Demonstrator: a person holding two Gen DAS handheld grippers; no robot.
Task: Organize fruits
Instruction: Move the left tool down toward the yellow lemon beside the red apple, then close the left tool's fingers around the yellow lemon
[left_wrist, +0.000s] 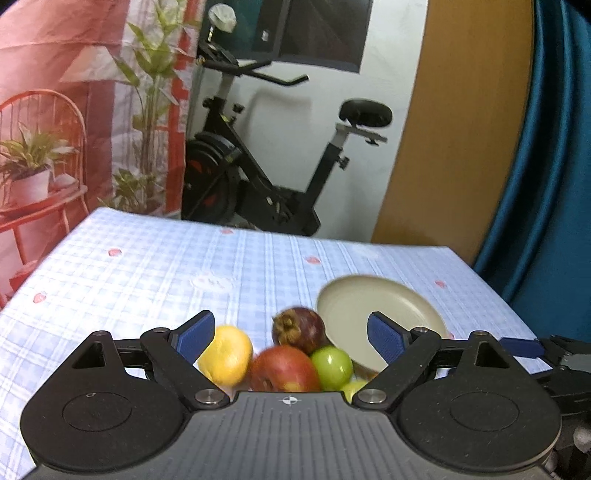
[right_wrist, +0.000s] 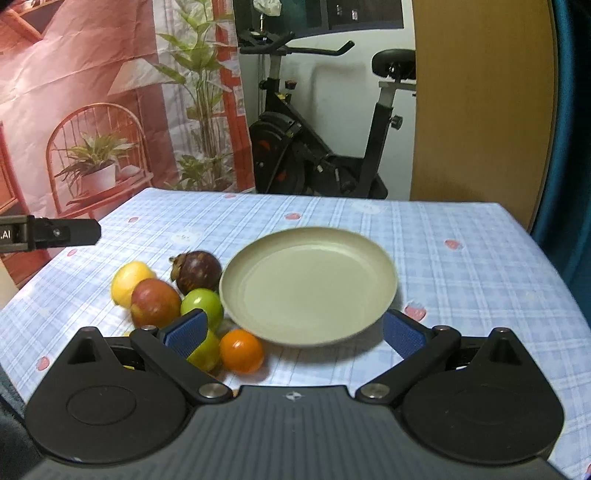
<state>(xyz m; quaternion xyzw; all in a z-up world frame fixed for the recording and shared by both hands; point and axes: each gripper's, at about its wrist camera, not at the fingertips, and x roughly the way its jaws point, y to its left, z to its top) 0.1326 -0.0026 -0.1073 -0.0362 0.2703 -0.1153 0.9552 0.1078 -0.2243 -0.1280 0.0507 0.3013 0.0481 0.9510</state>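
A beige plate (right_wrist: 310, 284) sits empty on the checked tablecloth; it also shows in the left wrist view (left_wrist: 376, 306). To its left lies a cluster of fruit: a yellow lemon (right_wrist: 129, 282), a red apple (right_wrist: 155, 302), a dark mangosteen (right_wrist: 197, 275), a green fruit (right_wrist: 201, 304), an orange (right_wrist: 242, 350) and a yellow-green fruit (right_wrist: 205, 352). My left gripper (left_wrist: 291, 338) is open and empty, above the lemon (left_wrist: 225, 354), apple (left_wrist: 284, 369), mangosteen (left_wrist: 299, 330) and green fruit (left_wrist: 330, 365). My right gripper (right_wrist: 295, 334) is open and empty at the plate's near rim.
The blue checked tablecloth (right_wrist: 461, 277) covers the table. Behind it stand an exercise bike (right_wrist: 314, 147), a printed backdrop (right_wrist: 92, 110), a wooden panel (right_wrist: 480, 103) and a blue curtain (left_wrist: 546, 147). The left gripper's side (right_wrist: 55, 232) shows at the left edge.
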